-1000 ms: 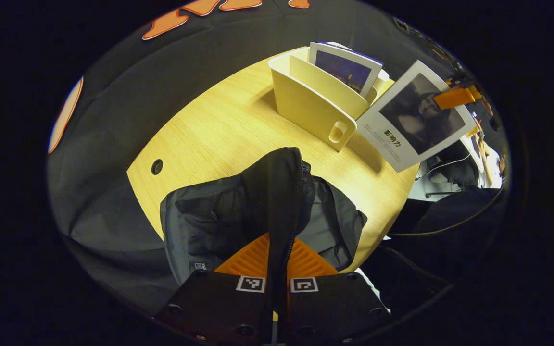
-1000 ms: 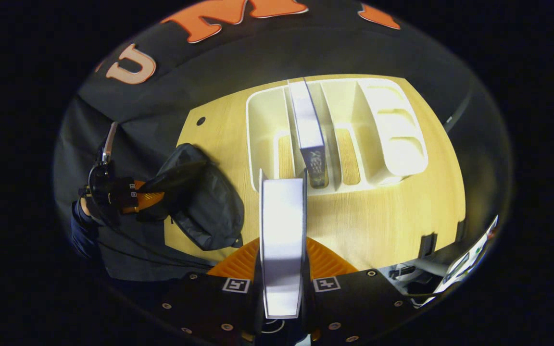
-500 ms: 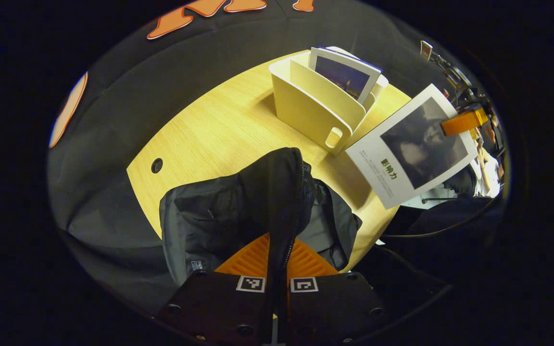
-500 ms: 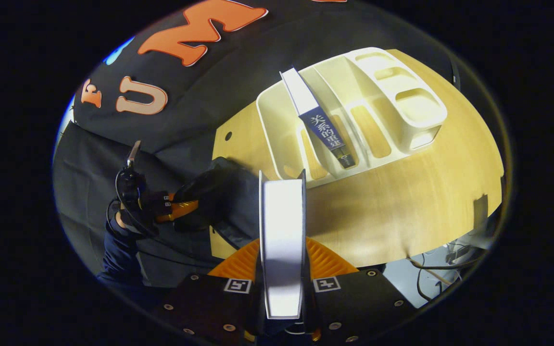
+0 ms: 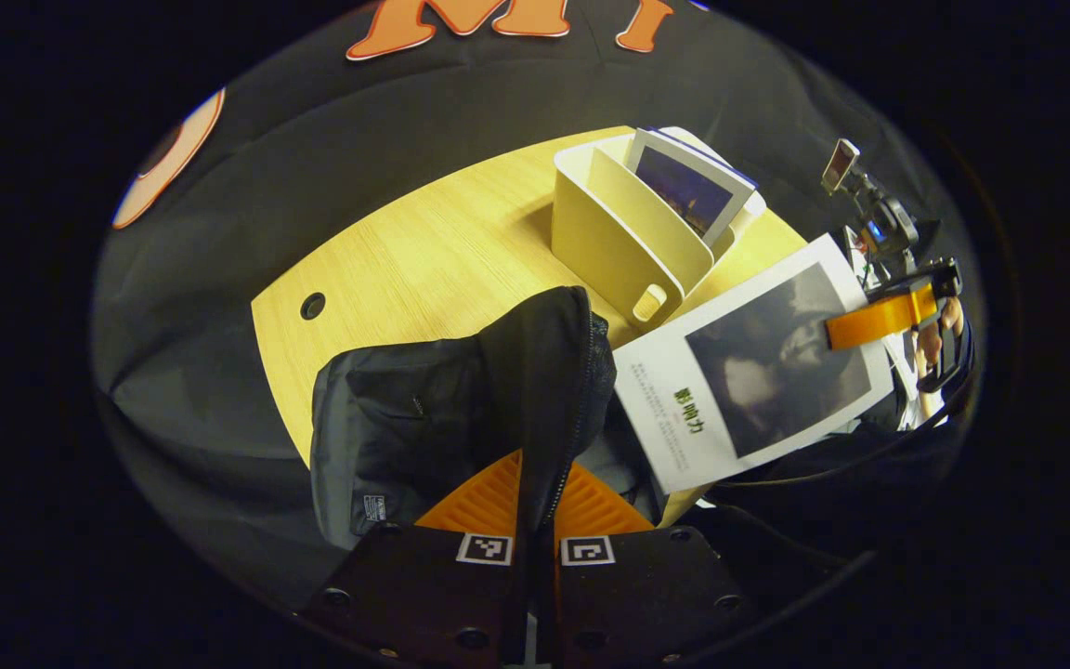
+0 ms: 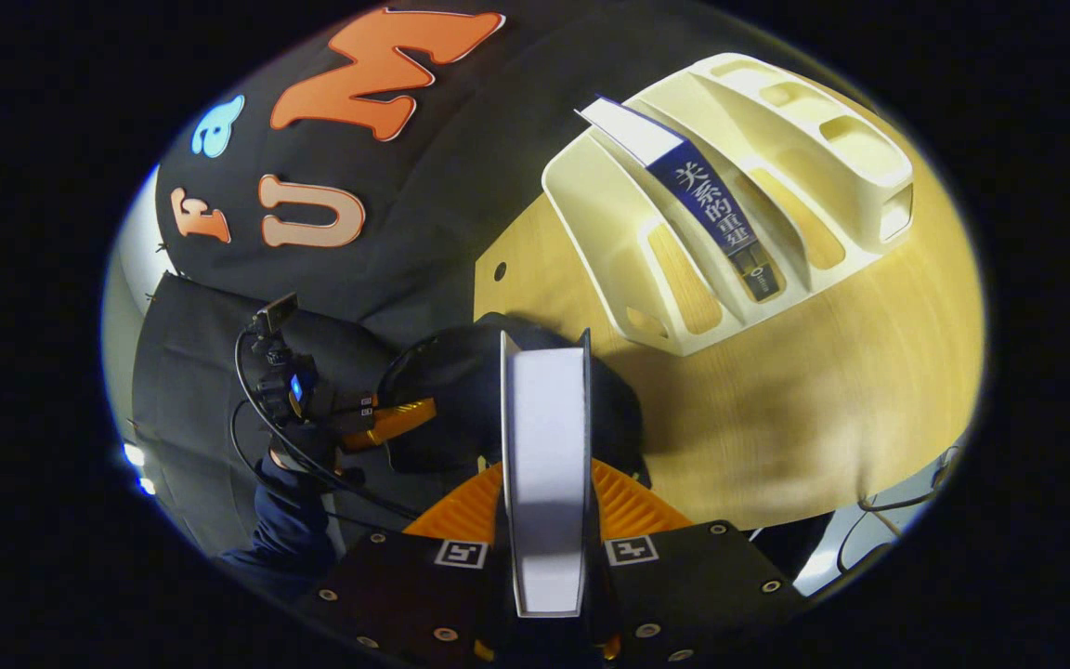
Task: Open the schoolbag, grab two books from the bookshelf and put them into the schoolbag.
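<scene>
In the left gripper view, the left gripper (image 5: 535,516) was closed narrow on a raised flap of the black schoolbag (image 5: 424,418), both fingers pressing the zippered edge between them. The bag lay on the near left part of the wooden table (image 5: 424,260), its flap standing up and running away from the camera. To its right, the book (image 5: 753,376) showed its whole front cover, a dark picture on white, held at its far edge by the right gripper (image 5: 879,316) and tilted just over the bag's opening. Behind it stood the cream bookshelf (image 5: 619,242) with a second book (image 5: 688,186) upright in a slot, its cover facing the camera.

The right gripper view gave the other side: on the left, the left gripper (image 6: 396,423) and a dark sleeve (image 6: 289,520) at the bag (image 6: 461,390); in the middle, its own fingers clamped on the book (image 6: 544,465), seen edge-on, its long axis pointing straight ahead toward the bag. Further right, the bookshelf (image 6: 684,269) appeared from above, with the second book (image 6: 711,209) showing its blue spine, lying along the dividers.

The table (image 6: 823,390) had a small cable hole (image 5: 312,305) near its left corner. Black cloth hung behind it.
</scene>
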Motion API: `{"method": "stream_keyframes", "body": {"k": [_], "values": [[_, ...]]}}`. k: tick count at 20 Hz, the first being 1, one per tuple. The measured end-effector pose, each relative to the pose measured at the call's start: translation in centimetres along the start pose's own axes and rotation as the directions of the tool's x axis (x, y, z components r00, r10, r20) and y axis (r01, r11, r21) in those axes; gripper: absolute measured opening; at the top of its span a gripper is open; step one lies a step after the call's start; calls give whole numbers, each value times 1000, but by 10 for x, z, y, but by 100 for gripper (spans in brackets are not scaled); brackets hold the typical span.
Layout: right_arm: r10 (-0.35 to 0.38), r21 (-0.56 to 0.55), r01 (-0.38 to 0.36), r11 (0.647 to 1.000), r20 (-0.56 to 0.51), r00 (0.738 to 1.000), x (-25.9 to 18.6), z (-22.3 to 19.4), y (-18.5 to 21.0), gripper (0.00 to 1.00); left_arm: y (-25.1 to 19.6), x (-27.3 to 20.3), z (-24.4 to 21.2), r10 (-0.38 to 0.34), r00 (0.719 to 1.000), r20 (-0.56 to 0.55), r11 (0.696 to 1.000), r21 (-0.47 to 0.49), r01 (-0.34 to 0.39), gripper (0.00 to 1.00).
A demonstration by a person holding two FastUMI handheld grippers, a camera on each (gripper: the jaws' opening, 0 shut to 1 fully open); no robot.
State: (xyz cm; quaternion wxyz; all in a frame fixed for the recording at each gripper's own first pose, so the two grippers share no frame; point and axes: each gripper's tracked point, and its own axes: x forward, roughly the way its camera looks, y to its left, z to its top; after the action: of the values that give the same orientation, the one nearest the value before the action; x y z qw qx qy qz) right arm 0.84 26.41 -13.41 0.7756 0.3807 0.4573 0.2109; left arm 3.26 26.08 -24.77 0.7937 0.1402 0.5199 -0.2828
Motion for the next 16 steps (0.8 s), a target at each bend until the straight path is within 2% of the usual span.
{"method": "stream_keyframes", "body": {"k": [5,16], "values": [[52,30,-52,998,8,999,44,-8,12,31,-4,-1,1,-6,1000,24,999,-32,7,5],[102,76,-107,991,75,992,152,-17,28,31,-9,-1,5,-1,997,72,997,-78,7,5]]}}
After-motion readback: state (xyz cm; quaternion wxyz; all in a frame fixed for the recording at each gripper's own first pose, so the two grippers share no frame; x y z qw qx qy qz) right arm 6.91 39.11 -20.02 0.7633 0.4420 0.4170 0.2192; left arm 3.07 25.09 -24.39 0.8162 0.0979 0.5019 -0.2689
